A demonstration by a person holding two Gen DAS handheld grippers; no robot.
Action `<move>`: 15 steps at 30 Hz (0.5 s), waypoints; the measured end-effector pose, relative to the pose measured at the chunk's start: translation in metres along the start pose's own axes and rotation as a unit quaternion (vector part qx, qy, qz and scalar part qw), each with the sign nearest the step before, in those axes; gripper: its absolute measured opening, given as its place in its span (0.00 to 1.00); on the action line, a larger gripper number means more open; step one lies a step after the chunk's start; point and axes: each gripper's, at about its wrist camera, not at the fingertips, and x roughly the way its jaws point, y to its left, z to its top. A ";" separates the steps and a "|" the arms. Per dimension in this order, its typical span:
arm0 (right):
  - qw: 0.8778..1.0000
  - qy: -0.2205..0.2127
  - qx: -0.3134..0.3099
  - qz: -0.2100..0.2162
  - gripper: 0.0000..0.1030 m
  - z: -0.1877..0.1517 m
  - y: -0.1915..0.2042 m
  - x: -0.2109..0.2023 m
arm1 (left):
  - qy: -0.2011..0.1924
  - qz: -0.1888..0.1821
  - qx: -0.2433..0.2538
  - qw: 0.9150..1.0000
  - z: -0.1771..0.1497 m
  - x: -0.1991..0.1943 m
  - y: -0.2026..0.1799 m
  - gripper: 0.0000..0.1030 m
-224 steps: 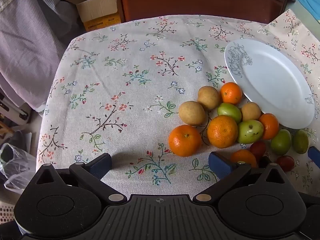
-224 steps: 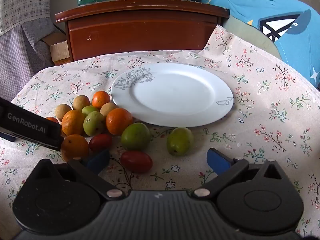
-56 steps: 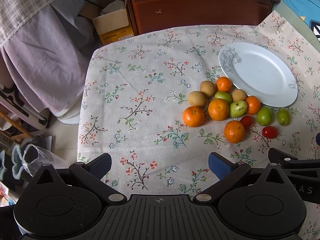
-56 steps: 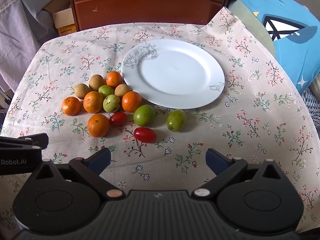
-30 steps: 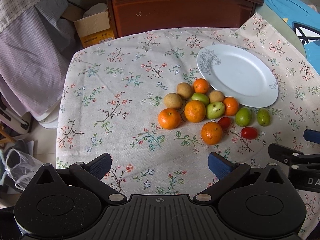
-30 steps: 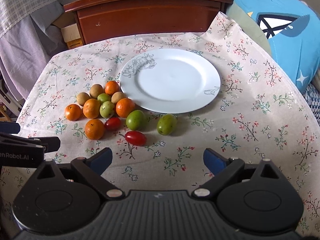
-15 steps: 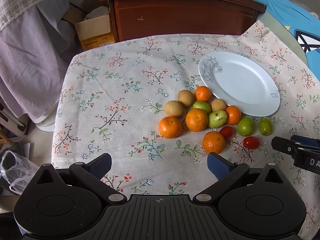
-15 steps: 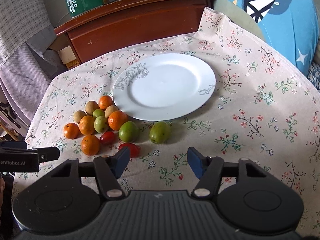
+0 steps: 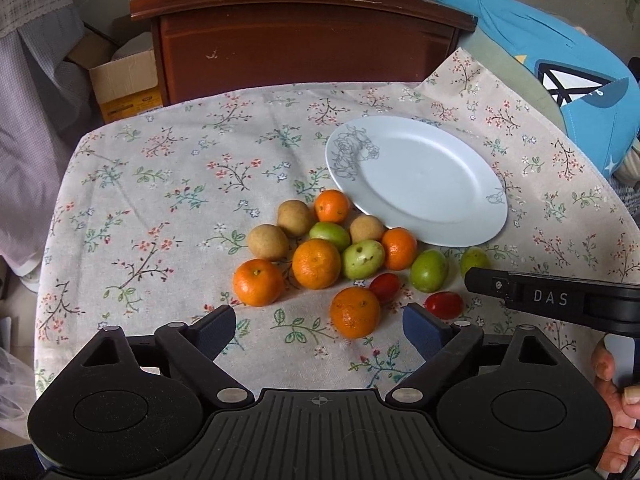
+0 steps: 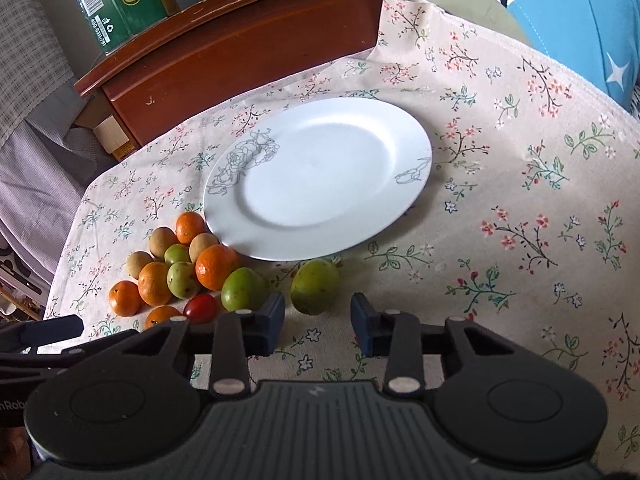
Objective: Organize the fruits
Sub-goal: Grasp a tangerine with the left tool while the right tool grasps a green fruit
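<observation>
Looking down both wrist views, we log a heap of small fruits [image 9: 340, 256] on the bench, loose on a floral tablecloth [image 9: 168, 208] beside the near-left rim of a white plate [image 9: 416, 180] that carries a grey line-drawn rose. We count five oranges, glossy and dimpled, three dull tan round fruits, four green ones and two red cherry tomatoes. One green fruit [image 9: 363, 258] in the middle shows small dark pits in its skin. The nearest orange [image 9: 354, 312] sits apart from the cluster, toward us. The plate holds nothing.

Our left gripper [image 9: 318, 326] hangs above the cloth short of the heap, jaws wide apart, gripping nothing. Our right gripper [image 10: 317, 322] sits low behind a lone yellow-green fruit [image 10: 315, 286], matte and faintly blotched, which lies just off the plate's near edge; its jaws stand partly apart, a little wider than that fruit, not touching it. A second green fruit [image 10: 245, 289] lies just left of it.
</observation>
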 end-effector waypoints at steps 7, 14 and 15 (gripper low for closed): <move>1.000 -0.003 0.004 0.005 0.26 0.000 0.000 0.004 | 0.014 -0.012 0.014 1.000 -0.005 0.018 -0.008 0.63; 1.000 -0.002 0.009 0.008 0.24 0.000 0.000 0.004 | 0.008 -0.021 0.006 1.000 -0.006 0.026 -0.007 0.53; 1.000 -0.002 0.010 0.009 0.24 0.000 0.000 0.004 | 0.007 -0.020 0.008 1.000 -0.006 0.027 -0.008 0.53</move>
